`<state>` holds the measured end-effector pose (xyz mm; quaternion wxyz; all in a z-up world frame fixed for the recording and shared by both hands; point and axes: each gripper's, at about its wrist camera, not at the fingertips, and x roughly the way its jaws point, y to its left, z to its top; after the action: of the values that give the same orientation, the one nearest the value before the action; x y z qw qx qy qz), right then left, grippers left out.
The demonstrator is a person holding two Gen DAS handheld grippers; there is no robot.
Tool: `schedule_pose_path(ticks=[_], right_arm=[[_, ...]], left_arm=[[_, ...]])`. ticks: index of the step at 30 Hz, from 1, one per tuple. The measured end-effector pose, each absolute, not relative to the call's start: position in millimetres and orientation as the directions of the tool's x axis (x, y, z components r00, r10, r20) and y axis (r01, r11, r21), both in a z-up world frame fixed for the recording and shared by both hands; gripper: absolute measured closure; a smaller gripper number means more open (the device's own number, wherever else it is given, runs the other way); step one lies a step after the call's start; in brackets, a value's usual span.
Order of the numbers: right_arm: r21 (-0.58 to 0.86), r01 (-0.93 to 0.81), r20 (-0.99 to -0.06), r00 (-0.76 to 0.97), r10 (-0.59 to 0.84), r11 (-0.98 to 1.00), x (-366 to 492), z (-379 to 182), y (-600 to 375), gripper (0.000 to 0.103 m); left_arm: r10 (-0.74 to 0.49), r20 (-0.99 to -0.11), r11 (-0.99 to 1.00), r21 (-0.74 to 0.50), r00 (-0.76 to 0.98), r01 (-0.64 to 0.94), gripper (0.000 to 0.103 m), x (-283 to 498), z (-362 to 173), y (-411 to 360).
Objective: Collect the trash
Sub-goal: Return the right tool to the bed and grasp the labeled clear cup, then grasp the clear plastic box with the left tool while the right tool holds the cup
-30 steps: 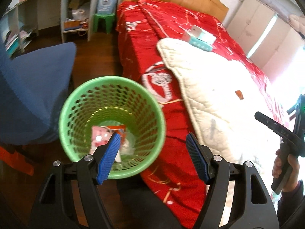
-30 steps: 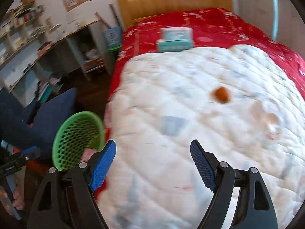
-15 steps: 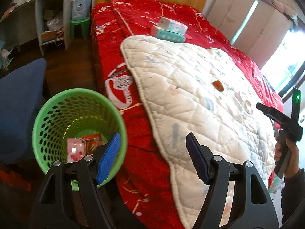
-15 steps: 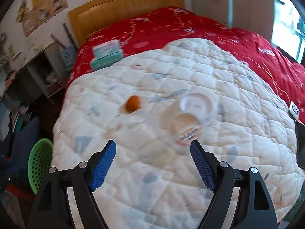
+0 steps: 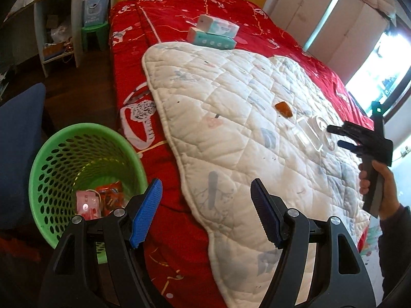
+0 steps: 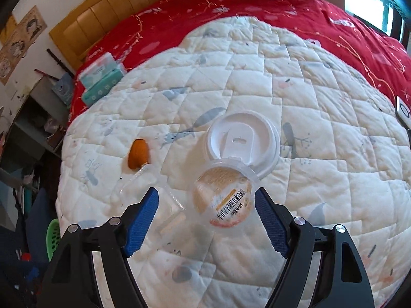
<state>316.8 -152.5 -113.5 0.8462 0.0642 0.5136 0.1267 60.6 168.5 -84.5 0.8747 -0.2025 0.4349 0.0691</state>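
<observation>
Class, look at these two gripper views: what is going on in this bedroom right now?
A person is clearing trash off a bed with two handheld grippers. The right gripper hangs over a clear plastic cup lying on the white quilt, its jaws closing but not yet touching it. A white cup lid and an orange scrap lie nearby. The left gripper is open and empty beside the green wastebasket, which already holds some wrappers.

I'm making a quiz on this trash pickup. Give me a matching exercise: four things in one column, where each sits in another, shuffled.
Things:
1. clear cup
2. white lid
3. tissue packs
4. pink wrapper

Places:
A. inside the green bin
B. on the red cover, near the headboard
C. between the right tongs
D. on the quilt, just beyond the cup

Pairs: 1-C, 2-D, 3-B, 4-A
</observation>
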Motion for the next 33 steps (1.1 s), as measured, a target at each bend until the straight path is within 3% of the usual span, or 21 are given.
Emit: schedule_pose_path(ticks=[5,22,33], right_arm=[[0.188,-0.13,-0.873,0.431,0.227,0.973,324,-122,-149,0.031],[0.195,-0.198,-0.868,0.422,0.263,0.961,318,-132,-156,0.035],[0.112,-0.267,-0.835,0.497,0.236,0.957,297,-111,-171,0.035]], left_arm=[[-0.071,-0.785,0.916,-0.296,0.615,-0.272,0.032,75,-81,158],[-0.149,-0.785,0.936,-0.309,0.601,-0.171,0.032,138,-76,106],[-0.192,-0.793,0.935,-0.327,0.577,-0.138,0.032,190,-83,67]])
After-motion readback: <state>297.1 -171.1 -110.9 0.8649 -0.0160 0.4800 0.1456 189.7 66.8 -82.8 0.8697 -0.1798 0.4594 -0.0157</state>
